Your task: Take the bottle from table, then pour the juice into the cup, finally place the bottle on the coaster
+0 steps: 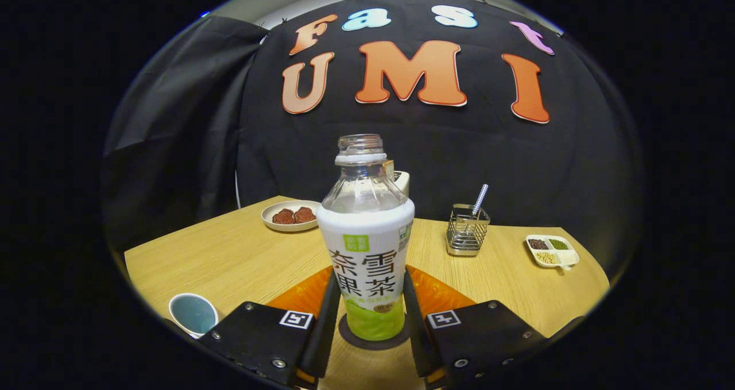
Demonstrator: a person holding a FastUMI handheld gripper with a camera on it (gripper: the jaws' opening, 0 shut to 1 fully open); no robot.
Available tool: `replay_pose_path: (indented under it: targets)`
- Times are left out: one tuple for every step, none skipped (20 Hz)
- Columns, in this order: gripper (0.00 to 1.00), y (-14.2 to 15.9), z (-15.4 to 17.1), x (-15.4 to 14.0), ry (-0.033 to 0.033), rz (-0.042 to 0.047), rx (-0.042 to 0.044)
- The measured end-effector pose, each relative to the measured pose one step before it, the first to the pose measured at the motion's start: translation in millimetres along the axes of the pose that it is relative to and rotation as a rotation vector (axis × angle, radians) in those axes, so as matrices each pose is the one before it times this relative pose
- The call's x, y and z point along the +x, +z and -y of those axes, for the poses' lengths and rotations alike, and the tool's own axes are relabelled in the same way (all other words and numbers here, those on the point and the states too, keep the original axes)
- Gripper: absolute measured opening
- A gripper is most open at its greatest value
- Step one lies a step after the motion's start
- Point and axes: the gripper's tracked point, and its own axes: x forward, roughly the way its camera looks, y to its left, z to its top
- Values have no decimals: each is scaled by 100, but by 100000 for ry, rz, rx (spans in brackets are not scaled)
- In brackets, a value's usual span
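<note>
Bottle (366,246) stands uncapped on dark coaster (351,336) near worktop's (229,258) front edge, tool (366,315) fingers pressing both sides, likely steadying it; cup (193,314) sits front-left.

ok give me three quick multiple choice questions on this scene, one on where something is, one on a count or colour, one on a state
1. Where is the bottle standing?
A. on the dark round coaster between the fingers
B. on the plate
C. in the wire holder

2. How many compartments of the small white tray hold something?
A. one
B. three
C. five

3. What is the state of the bottle's mouth?
A. capped
B. corked
C. open, no cap

Answers:
1 A, its base sits on the coaster.
2 B, three fillings show: dark, green, pale.
3 C, the bare threaded neck is uncovered.

The gripper fingers flank the bottle; whether both press on it is unclear.
</note>
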Motion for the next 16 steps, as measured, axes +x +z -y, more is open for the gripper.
replay_pose_path:
  targets:
    - [58, -166, 111, 6, 121, -436, 921]
    - [58, -80, -64, -1, 349, -306, 525]
    - [58, -136, 67, 130, -6, -187, 298]
    - [58, -227, -68, 189, 373, -411, 274]
    - [58, -239, -75, 223, 769, -496, 826]
    - [58, -306, -45, 236, 207, -716, 776]
    - [58, -257, 87, 73, -234, -405, 522]
    - [58, -116, 18, 85, -386, 37, 381]
    - [58, -66, 53, 93, -148, -55, -302]
    - [58, 4, 24, 34, -419, 412, -521]
    - [58, -163, -66, 84, 266, 151, -161]
    - [58, -73, 79, -2, -15, -328, -60]
    - [58, 227, 3, -42, 187, 1198, 1159]
    - [60, -220, 92, 150, 274, -50, 807]
    - [63, -16, 48, -115, 545, 118, 336]
    - [65, 120, -155, -70, 846, -104, 538]
